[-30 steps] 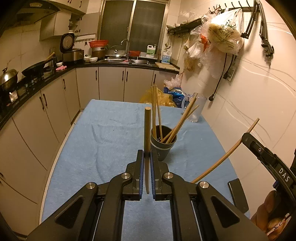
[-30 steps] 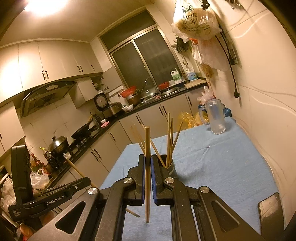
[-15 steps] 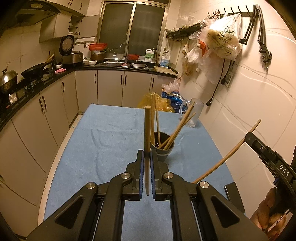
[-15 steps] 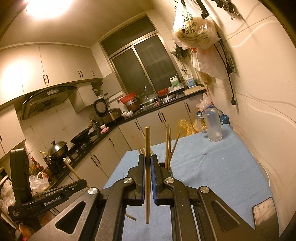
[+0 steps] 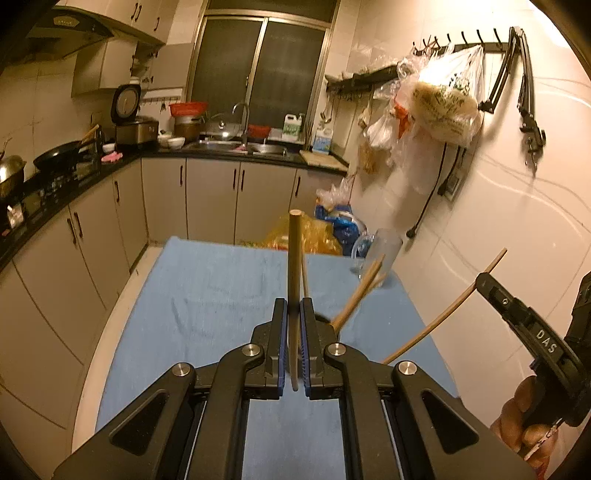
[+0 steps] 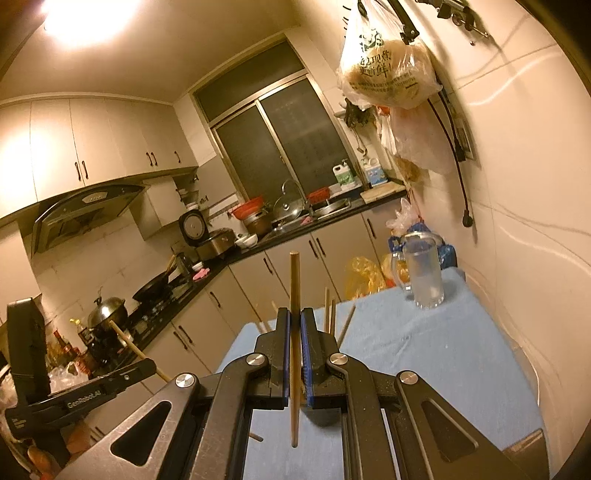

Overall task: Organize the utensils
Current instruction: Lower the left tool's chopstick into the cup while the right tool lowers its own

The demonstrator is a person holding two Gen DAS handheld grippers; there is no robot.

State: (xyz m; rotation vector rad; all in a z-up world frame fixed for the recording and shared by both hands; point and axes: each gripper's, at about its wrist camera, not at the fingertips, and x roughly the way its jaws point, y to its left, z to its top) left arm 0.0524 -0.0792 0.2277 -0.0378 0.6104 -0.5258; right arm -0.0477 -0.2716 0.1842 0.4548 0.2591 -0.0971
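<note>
L gripper (image 5: 294,341) & R gripper (image 6: 294,354) jaws each clamp chopstick (image 5: 294,266).

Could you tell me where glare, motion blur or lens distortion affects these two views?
Right wrist view: the ceiling light blows out the upper left corner, and the wall lines bow from fisheye. Left wrist view: the chopsticks in the holder and the glass mug are smeared by motion blur, while the held chopstick stays sharp.

Blue-clothed desk (image 5: 221,295), glass mug (image 6: 423,273) at its 1 o'clock corner, bread bag (image 6: 384,74) hanging above.
</note>
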